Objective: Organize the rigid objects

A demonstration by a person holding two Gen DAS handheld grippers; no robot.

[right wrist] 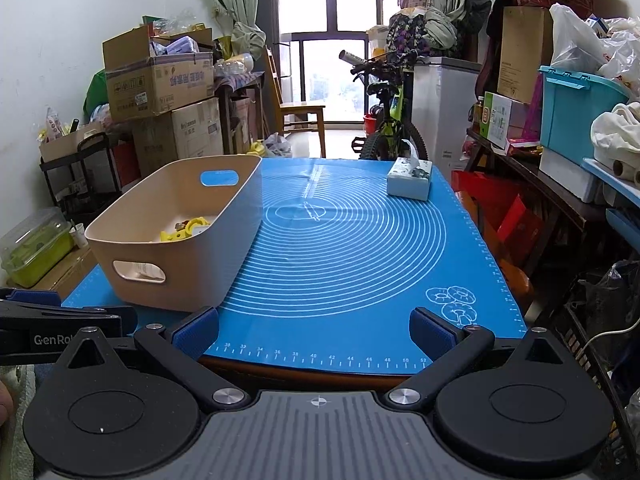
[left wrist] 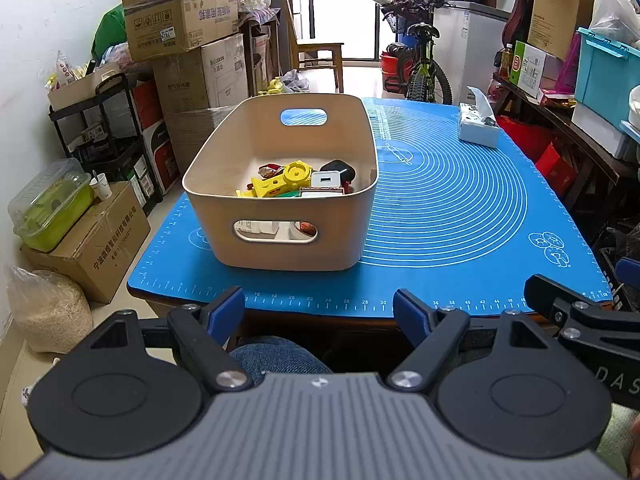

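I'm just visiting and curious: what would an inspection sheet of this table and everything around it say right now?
Surface: blue baking mat with ring markings covers the table; mostly bare.
Job's things: beige bin on the mat's left side holds a yellow toy, a black object and other small items.
Clutter: tissue box at the mat's far right corner.
Grippers: left hand-held gripper and right hand-held gripper both open, empty, at the table's near edge.
Cables: a white cord off the table at right.
Surroundings: stacked cardboard boxes left, bicycle behind, turquoise crate right.
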